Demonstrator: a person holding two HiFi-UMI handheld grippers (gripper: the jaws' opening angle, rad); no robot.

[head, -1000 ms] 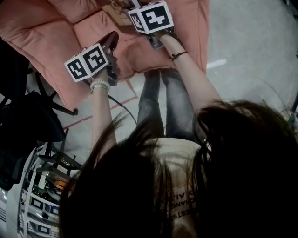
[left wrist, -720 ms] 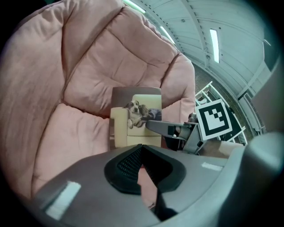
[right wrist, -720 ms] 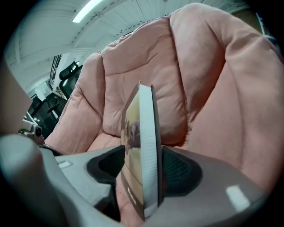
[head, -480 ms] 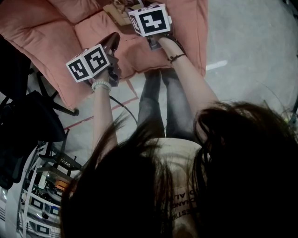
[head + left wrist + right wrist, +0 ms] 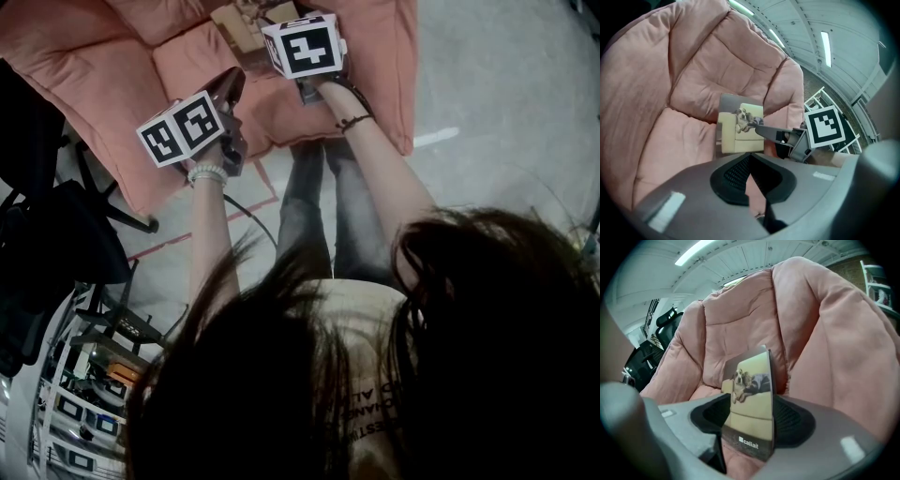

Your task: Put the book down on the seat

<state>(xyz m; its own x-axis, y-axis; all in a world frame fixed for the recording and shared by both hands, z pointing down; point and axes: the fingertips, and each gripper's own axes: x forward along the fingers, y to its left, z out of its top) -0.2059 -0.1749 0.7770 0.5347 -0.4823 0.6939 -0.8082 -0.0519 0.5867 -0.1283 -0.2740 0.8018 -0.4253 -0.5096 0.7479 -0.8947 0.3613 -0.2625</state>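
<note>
Clamping book (image 5: 752, 401) in right gripper (image 5: 751, 430) jaws, over pink seat (image 5: 740, 329); left gripper (image 5: 751, 183) closed

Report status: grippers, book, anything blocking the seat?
Left gripper shut, empty. Right gripper shut on book, held upright over pink seat, not laid down. Nothing seen in the way.

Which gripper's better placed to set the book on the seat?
Right. The right gripper has its tongs shut on the book, held over the pink seat. The left gripper holds nothing, tongs together, short of the book.
</note>
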